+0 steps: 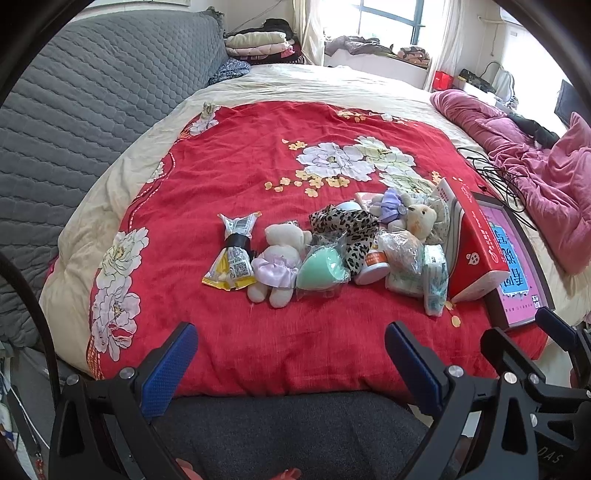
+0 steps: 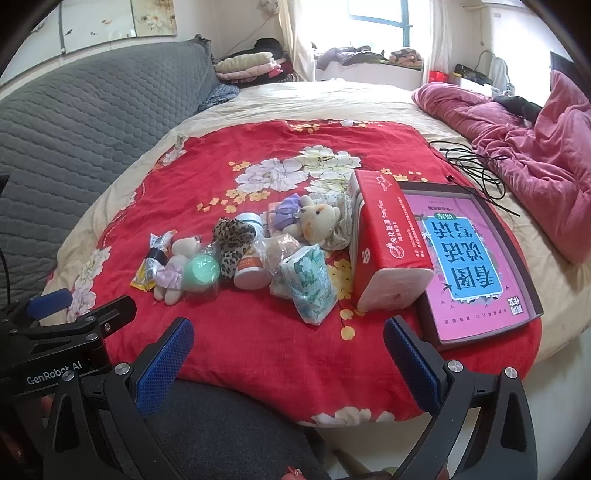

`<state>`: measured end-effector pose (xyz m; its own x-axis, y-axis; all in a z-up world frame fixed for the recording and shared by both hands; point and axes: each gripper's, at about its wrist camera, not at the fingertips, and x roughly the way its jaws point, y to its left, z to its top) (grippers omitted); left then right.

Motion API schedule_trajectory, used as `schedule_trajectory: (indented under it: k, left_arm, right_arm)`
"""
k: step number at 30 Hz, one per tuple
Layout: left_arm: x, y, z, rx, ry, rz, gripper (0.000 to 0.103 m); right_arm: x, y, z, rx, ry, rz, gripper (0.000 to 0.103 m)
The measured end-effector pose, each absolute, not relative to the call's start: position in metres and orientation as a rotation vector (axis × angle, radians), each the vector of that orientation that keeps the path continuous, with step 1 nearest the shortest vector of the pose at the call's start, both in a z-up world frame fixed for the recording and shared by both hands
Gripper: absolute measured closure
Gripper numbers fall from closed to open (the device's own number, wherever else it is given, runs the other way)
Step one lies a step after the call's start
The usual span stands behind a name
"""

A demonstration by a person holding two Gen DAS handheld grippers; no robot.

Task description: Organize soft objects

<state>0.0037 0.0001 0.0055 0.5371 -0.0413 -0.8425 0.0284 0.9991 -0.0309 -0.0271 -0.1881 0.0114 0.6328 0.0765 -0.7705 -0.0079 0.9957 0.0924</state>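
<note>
bed (image 1: 369,85) under red floral blanket (image 1: 258,177); soft toys (image 1: 275,264), tissue box (image 2: 384,251), tray (image 2: 532,295) on it (clustered).

Daylight from the overexposed window (image 1: 388,18); fisheye-bent, dark edges.

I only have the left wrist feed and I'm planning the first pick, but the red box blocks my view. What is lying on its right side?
Observer: A pink book lies flat in a dark tray, right beside the red box.
Operator: Is the right gripper free? I only see its edge.
Observer: Yes. The right gripper has its jaws open with nothing between them, near the front edge of the quilt.
Operator: Something pale sits behind the leopard cloth. What is it?
Observer: A white jar with a green band near its top, upright just behind the leopard cloth.
</note>
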Motion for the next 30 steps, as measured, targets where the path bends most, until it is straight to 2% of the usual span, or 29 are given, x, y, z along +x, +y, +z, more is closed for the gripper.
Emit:
schedule_trajectory:
  k: [13, 22, 30]
  left_arm:
    - [0.012, 0.019, -0.008, -0.083, 1.019, -0.035, 0.001]
    - [0.03, 0.057, -0.036, -0.214, 1.083, -0.01, 0.001]
    - [0.058, 0.072, -0.056, -0.214, 1.13, 0.006, 0.002]
  right_arm:
    - [-0.021, -0.19, -0.002, 0.105, 0.898, 0.061, 0.001]
    - [-0.008, -0.188, -0.022, 0.107, 0.927, 0.079, 0.001]
    - [0.015, -0.189, -0.038, 0.067, 0.957, 0.084, 0.001]
